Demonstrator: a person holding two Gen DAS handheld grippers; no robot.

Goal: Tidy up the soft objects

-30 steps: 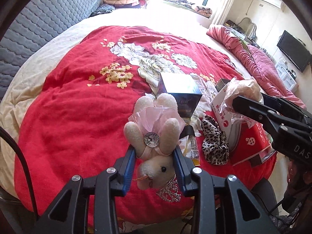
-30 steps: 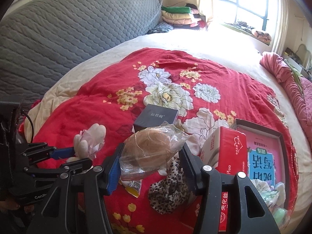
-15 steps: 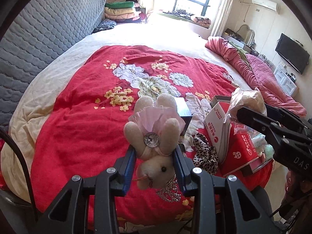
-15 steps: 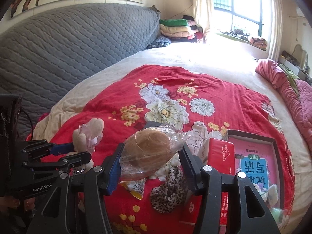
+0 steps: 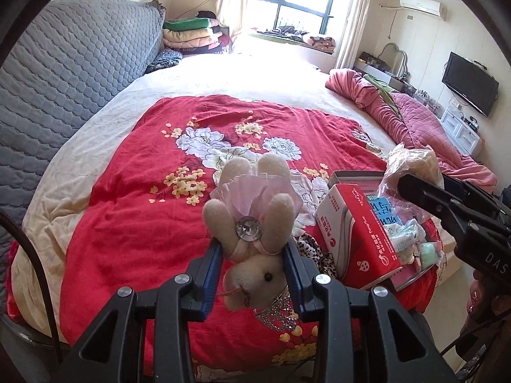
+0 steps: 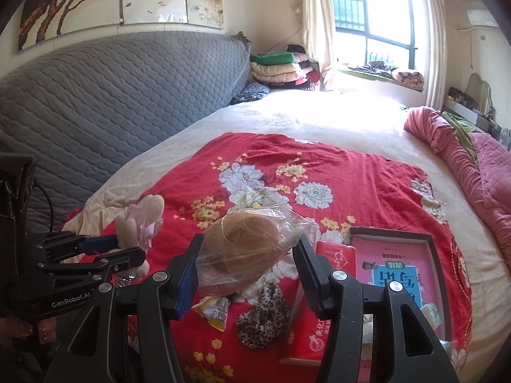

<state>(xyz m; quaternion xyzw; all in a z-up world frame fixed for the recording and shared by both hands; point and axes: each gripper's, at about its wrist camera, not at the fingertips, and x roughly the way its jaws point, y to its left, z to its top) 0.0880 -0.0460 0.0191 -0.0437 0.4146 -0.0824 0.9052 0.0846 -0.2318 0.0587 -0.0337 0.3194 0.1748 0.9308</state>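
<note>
My left gripper [image 5: 254,255] is shut on a cream plush bunny [image 5: 252,220] with a pink tulle skirt, held upside down above the red floral blanket [image 5: 143,191]. It shows at the left of the right wrist view [image 6: 140,220]. My right gripper [image 6: 247,252] is shut on a bagged bun [image 6: 246,249] in clear plastic, held above the blanket; the bun also shows at the right of the left wrist view [image 5: 412,162]. A leopard-print scrunchie [image 6: 262,316] lies on the blanket below the bun.
A red tissue pack [image 5: 354,233] leans on a dark tray [image 6: 392,233] holding a pink-and-blue book and small items. A snack packet [image 6: 214,311] lies by the scrunchie. A grey quilted headboard [image 6: 111,95] is left; a pink quilt [image 5: 399,111] is far right.
Both grippers have risen and pulled back from the bed with their objects still held; the blanket and items look farther away. The dark box near the bunny is now out of sight.
</note>
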